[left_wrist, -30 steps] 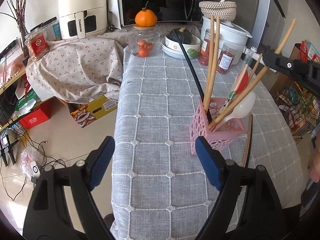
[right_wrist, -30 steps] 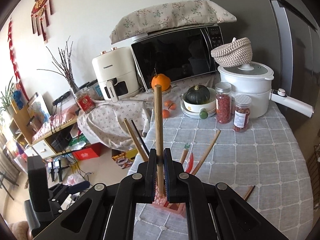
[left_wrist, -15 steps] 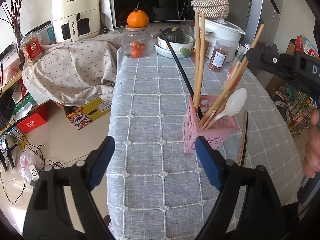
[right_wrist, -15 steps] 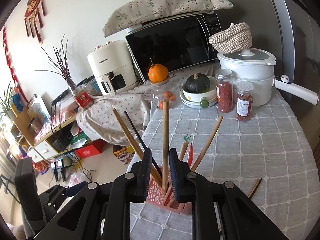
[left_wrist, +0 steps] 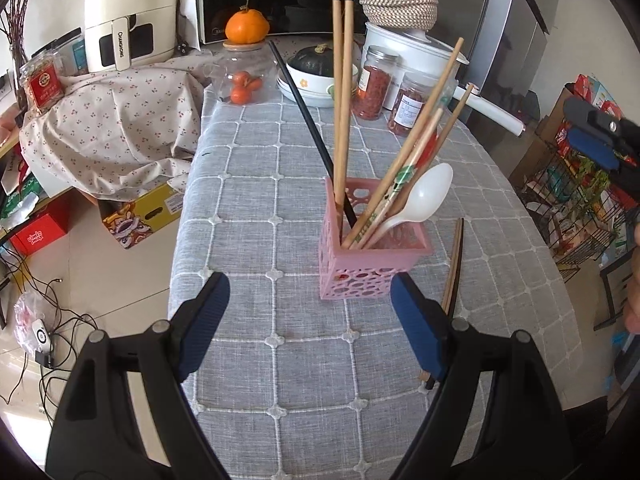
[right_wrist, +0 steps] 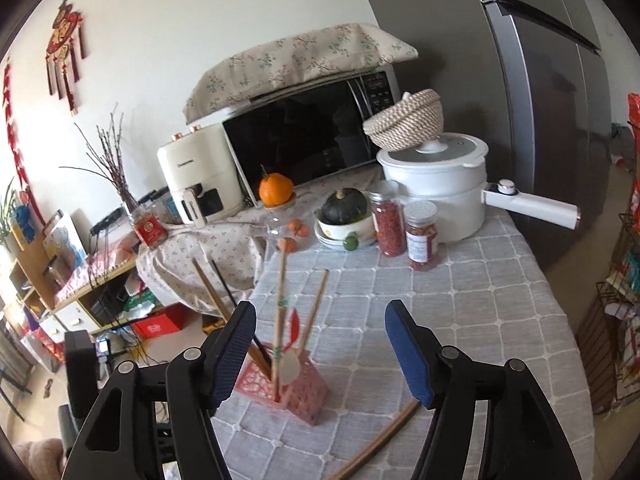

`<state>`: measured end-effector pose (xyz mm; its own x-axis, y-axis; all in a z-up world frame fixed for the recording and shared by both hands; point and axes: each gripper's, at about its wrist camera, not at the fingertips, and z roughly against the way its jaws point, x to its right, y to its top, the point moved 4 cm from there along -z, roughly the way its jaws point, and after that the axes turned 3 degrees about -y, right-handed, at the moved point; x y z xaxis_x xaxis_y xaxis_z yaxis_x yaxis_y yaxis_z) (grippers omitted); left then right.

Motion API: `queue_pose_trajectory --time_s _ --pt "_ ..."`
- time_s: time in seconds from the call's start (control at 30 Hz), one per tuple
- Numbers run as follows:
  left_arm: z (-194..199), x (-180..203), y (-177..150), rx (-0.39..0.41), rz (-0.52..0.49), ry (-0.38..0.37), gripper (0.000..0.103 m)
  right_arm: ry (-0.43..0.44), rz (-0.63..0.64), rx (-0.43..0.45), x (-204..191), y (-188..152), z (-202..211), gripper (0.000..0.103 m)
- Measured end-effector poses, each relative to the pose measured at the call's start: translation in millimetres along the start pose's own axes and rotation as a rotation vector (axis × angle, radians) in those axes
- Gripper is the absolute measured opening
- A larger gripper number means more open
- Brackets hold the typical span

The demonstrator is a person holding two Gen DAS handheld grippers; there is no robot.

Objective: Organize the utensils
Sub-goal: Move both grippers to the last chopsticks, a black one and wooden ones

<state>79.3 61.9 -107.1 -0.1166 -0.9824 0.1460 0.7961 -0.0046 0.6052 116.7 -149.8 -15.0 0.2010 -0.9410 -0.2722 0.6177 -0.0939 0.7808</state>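
A pink perforated holder [left_wrist: 374, 266] stands on the grey checked tablecloth [left_wrist: 260, 200]. It holds several wooden chopsticks [left_wrist: 342, 100], a black chopstick [left_wrist: 308, 124] and a white spoon [left_wrist: 420, 200]. A dark wooden chopstick pair [left_wrist: 454, 272] lies on the cloth right of the holder. My left gripper [left_wrist: 310, 320] is open and empty, just in front of the holder. My right gripper [right_wrist: 320, 352] is open and empty above the holder [right_wrist: 288, 390]; the loose chopsticks [right_wrist: 380, 444] lie below it. It also shows at the right edge of the left wrist view [left_wrist: 600, 140].
At the table's back stand a white cooker [left_wrist: 416, 48], two spice jars [left_wrist: 374, 82], a squash in a bowl [left_wrist: 316, 62] and a glass jar with an orange on top [left_wrist: 246, 64]. The table's left edge drops to a cluttered floor [left_wrist: 80, 260]. A wire rack [left_wrist: 580, 208] stands right.
My right gripper opened and let go of the wooden chopstick, which now stands in the holder. It then drew up and back. My left gripper moved closer to the holder.
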Motion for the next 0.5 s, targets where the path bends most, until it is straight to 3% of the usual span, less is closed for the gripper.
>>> queue_pose_trajectory --time_s 0.3,0.5 --pt "-16 30 -9 -0.057 -0.061 -0.017 0.083 -0.183 -0.007 -0.241 61 -57 -46 0.072" --pt "-25 40 -13 -0.095 -0.082 -0.018 0.083 -0.257 -0.015 -0.401 83 -90 -79 0.072"
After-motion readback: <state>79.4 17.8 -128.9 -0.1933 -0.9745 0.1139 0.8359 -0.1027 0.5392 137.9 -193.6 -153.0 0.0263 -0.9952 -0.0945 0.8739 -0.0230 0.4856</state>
